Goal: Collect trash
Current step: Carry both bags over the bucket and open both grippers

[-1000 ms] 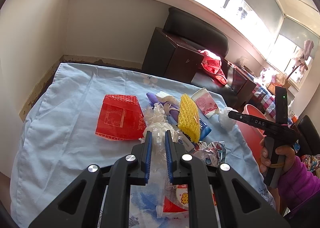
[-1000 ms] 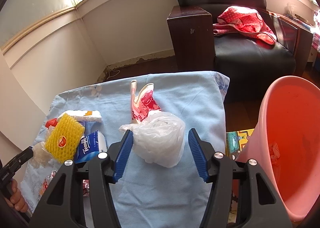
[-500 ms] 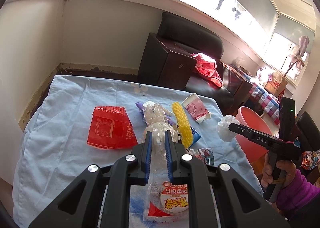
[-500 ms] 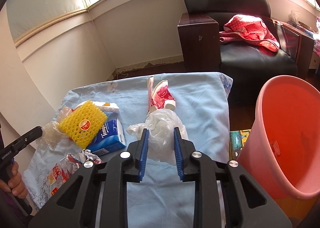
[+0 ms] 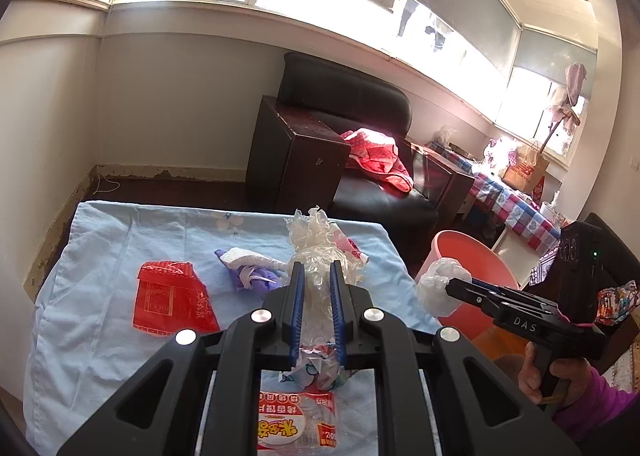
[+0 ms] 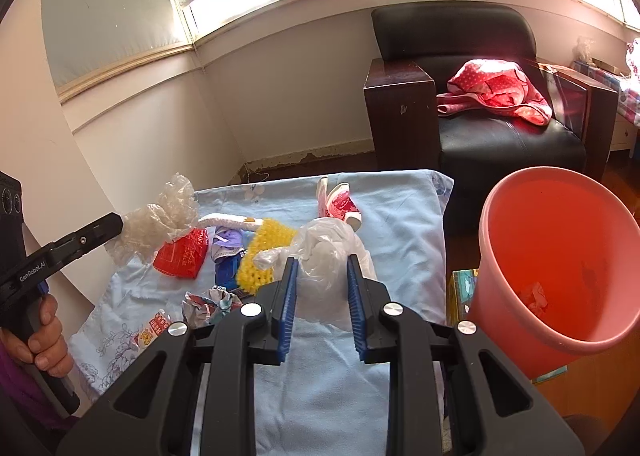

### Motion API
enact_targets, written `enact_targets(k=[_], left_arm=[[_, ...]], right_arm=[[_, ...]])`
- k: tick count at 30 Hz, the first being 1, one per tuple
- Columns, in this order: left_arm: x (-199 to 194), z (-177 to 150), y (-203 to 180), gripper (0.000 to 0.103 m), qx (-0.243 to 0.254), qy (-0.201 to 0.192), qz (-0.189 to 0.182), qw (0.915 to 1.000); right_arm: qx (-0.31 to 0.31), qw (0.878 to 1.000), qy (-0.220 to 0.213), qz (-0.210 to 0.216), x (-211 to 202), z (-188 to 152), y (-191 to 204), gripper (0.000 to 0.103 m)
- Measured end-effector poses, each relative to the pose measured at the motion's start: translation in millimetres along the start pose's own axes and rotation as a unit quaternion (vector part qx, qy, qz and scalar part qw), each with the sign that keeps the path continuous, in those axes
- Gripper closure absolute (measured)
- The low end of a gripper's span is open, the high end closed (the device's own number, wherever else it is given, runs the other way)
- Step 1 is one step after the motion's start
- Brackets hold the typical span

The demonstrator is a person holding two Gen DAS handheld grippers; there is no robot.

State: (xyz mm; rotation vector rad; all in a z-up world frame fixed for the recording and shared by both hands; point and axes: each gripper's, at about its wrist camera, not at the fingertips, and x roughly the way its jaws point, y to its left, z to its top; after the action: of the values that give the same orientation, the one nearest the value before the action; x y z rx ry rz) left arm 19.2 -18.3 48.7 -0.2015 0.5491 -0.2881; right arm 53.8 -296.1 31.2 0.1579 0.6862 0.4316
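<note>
My left gripper point(image 5: 316, 276) is shut on a crumpled clear plastic wrapper point(image 5: 316, 244) and holds it above the table; it also shows in the right wrist view point(image 6: 160, 219). My right gripper point(image 6: 322, 268) is shut on a white plastic bag point(image 6: 328, 252), lifted off the blue cloth; the bag also shows in the left wrist view point(image 5: 438, 288). The pink bucket point(image 6: 560, 268) stands right of the table, with a scrap inside. A red packet point(image 5: 172, 300), purple and white scraps point(image 5: 248, 272), a yellow foam net point(image 6: 264, 256) and a paper cup point(image 6: 340, 205) lie on the table.
The table has a light blue cloth point(image 6: 400, 223). A crumpled foil wrapper point(image 6: 210, 302) and a snack packet point(image 5: 298, 424) lie near its front. A dark armchair point(image 6: 480, 95) with red cloth stands behind. A box point(image 6: 462, 292) sits on the floor by the bucket.
My right gripper closed on the white bag and lifted it. My left gripper rose with the clear wrapper. Both have come up off the table.
</note>
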Motion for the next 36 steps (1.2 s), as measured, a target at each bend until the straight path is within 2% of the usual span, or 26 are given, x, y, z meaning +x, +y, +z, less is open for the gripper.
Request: enact_targets(k=[8, 19, 28, 36], left_arm=[[8.1, 7.8, -51.1, 0.091, 0.048, -0.007, -0.042, 0.9979], [46.7, 15.0, -132.7, 0.091, 0.100, 0.006, -0.103, 0.9897], [100.8, 7.8, -198.9, 0.091, 0.136, 0.045, -0.141, 0.9796], [148.2, -1.9, -233.4, 0.091, 0.157, 0.083, -0.150, 0.9726]], right_arm=[[0.019, 0.999, -0.035, -0.026, -30.3, -2.3, -21.8, 0.078], [0.075, 0.989, -0.082, -0.093, -74.0, -9.6, -86.7, 0.078], [0.113, 0.980, -0.090, -0.135, -81.4, -17.4, -134.7, 0.078], [0.128, 0.977, -0.079, -0.149, -71.1, -23.7, -158.5, 0.078]])
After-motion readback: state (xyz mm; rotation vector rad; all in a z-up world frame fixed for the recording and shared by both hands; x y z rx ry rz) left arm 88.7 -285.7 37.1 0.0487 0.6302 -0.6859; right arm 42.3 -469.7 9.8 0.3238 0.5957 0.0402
